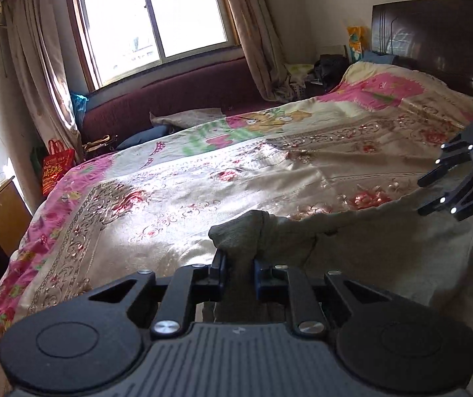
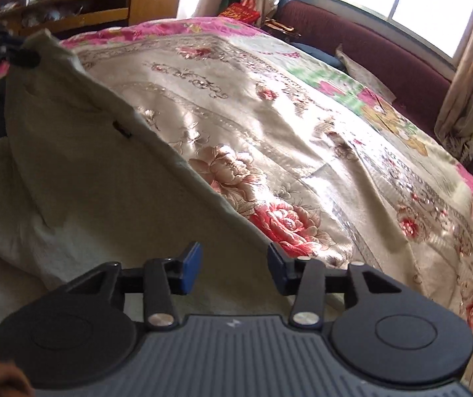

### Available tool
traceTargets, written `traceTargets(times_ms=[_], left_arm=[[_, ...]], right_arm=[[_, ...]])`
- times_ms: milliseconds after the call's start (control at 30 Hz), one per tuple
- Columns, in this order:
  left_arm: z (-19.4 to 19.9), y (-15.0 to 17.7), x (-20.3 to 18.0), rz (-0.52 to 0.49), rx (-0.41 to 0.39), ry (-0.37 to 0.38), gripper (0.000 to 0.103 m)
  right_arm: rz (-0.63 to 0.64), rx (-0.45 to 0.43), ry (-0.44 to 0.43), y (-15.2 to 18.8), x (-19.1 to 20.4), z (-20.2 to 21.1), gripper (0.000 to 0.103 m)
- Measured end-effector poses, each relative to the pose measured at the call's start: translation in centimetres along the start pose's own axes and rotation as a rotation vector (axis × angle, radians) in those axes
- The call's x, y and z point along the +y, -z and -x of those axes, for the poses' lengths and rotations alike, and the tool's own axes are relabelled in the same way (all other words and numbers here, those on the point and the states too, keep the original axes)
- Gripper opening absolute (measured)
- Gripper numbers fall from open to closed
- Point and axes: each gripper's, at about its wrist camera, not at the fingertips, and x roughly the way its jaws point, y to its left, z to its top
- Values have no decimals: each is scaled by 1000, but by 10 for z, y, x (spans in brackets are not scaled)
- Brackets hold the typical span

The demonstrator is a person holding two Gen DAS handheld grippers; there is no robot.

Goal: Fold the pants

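Pale khaki pants point(image 1: 385, 241) lie along the near edge of the bed. My left gripper point(image 1: 239, 264) is shut on a bunched corner of the pants and lifts it off the bedspread. In the right wrist view the pants point(image 2: 81, 165) stretch from the left gripper point(image 2: 21, 58) at upper left down to my right gripper point(image 2: 235, 264). My right gripper is open, its blue pads apart just above the cloth, holding nothing. It also shows at the right edge of the left wrist view point(image 1: 431, 195).
The bed carries a shiny floral bedspread point(image 1: 236, 172) with a pink border. A maroon padded bench point(image 1: 170, 99) runs under the window. A dark headboard point(image 1: 435, 29) stands far right. A wooden desk point(image 2: 104, 3) and a red bag point(image 1: 56, 165) stand beyond the foot of the bed.
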Motion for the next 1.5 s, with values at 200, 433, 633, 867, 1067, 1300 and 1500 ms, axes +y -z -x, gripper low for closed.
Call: traceTargets(times_ms=[200,433,633,867,1067,1300,1500], left_arm=[[32,2,-7,11,-40,39,32],[43,17,-8,22,-22,57,32],[26,17,4,63,-15,9,32],[14,6,9,82,-69,-50,32],[64,63,7,145,-50,-98,32],[81,154,-15,204,140,-141,32],[76,123,-7,216,51,-105,32]], right_arm=[[161,58,5,-7,5,-37,58],[117,132,31,-8,-13,-56,1],[75,91,90,-7,-17,-17,0],[-67,-77,251,-10,-7,94,0],[-125,-82,85,44,99,163,0],[-169,123,-86,110,202,112,1],[-220,73,-23,81,158,120,0]])
